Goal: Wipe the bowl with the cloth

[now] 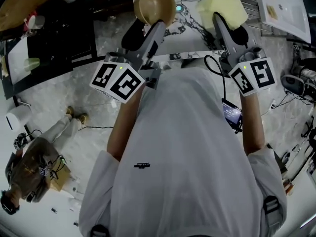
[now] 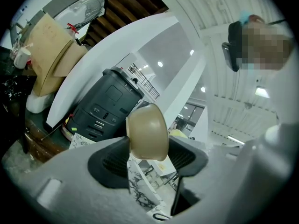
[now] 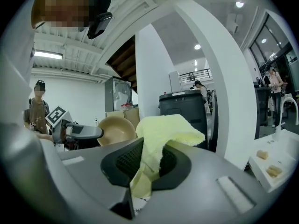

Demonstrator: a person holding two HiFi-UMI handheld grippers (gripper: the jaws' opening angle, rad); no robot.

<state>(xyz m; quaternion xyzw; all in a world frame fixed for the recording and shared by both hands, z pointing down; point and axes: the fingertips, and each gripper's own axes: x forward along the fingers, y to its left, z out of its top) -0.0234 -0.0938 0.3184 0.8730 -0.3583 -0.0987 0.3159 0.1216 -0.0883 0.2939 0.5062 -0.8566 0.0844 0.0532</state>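
A tan bowl (image 1: pixel 154 5) is held up in the air by its rim, with my left gripper (image 1: pixel 148 26) shut on it. In the left gripper view the bowl (image 2: pixel 147 130) stands on edge between the jaws. My right gripper (image 1: pixel 229 27) is shut on a pale yellow cloth (image 1: pixel 223 6), whose loose part flops over the jaw tips. In the right gripper view the cloth (image 3: pixel 161 133) rises from between the jaws, and the bowl (image 3: pixel 114 130) shows to its left, apart from it. Bowl and cloth are side by side, not touching.
Below my grippers lies a marble-patterned table (image 1: pixel 185 21). A white tray (image 1: pixel 281 6) with small pieces sits at the far right. A dark machine (image 2: pixel 105 104) stands ahead of the left gripper. A person (image 1: pixel 34 169) stands on the floor at the lower left. Cables (image 1: pixel 296 90) trail at the right.
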